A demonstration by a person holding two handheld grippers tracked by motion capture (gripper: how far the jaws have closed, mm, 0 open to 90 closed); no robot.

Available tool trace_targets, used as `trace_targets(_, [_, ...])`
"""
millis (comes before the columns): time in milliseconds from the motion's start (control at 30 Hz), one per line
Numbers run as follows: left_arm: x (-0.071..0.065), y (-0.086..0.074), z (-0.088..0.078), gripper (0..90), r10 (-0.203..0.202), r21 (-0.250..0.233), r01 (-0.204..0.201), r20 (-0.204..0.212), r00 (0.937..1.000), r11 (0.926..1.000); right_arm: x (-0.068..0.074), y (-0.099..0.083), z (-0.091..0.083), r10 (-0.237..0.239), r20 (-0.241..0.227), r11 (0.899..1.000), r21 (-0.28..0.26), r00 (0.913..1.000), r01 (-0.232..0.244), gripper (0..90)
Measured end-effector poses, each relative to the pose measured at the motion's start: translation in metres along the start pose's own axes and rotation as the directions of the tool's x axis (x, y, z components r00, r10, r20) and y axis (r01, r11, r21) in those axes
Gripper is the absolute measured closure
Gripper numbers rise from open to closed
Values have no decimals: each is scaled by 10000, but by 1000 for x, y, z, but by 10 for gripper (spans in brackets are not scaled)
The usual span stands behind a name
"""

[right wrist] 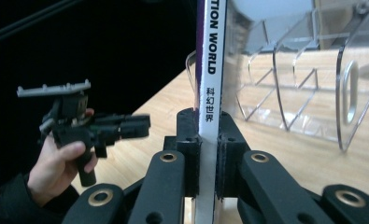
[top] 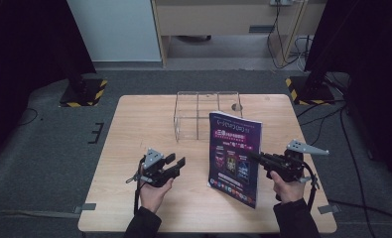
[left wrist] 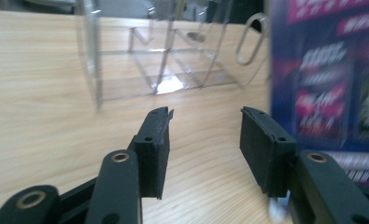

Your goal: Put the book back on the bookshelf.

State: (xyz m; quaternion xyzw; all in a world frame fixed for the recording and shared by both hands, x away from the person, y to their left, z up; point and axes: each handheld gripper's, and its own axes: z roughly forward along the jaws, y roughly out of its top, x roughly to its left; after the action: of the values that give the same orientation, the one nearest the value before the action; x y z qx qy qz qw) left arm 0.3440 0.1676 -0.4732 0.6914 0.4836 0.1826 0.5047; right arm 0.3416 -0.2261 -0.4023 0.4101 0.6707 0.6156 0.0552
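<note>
Your right gripper (top: 255, 156) has its 2 jaws clamped on the spine of the magazine (top: 234, 156), and in the right gripper view the white spine (right wrist: 209, 93) with its printed title runs straight up between the 2 black pads (right wrist: 191, 154), which press on it from both sides. In the high view the magazine stands upright on its lower edge on the wooden table (top: 134, 129), cover facing you, with the right gripper coming in level from its right edge. Your left gripper (top: 179, 163) sits to the left of the magazine, near it but apart, and its jaws stand part-way open with nothing between them; in the left gripper view the 2 pads (left wrist: 156, 149) frame bare tabletop, and the magazine's purple cover (left wrist: 322, 84) rises just beyond the right-hand pad without touching it. Behind the magazine, toward the far edge of the table, stands the clear acrylic organizer (top: 203, 111) with its upright dividers, and the magazine's top corner overlaps it in the high view; whether the 2 touch you cannot tell from here
</note>
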Motion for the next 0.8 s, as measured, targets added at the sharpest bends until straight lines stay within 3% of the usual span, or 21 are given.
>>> trace_targets(200, [20,-13,-13,435,-74,348,102,-796,9968,9993,4,12,-2,-182,246,9992,-352,9995,191,830])
trace_targets(367, [36,-24,-20,359,-297,834,434,-1587,9869,9956,8,22,-2,-447,530,9976,-505,9976,473,830])
trace_targets(567, [48,-33,-19,279,-132,1340,462,-2378,9712,9899,9,30,0,-543,676,9956,-732,9962,592,830])
trace_targets(733, [56,-41,-15,237,586,1882,-2,-3051,9505,9821,10,38,0,-653,811,9932,-912,9946,726,830])
trace_targets(800, [59,-45,-13,231,656,2040,7,-3180,9458,9790,11,42,0,-667,836,9926,-956,9943,747,830])
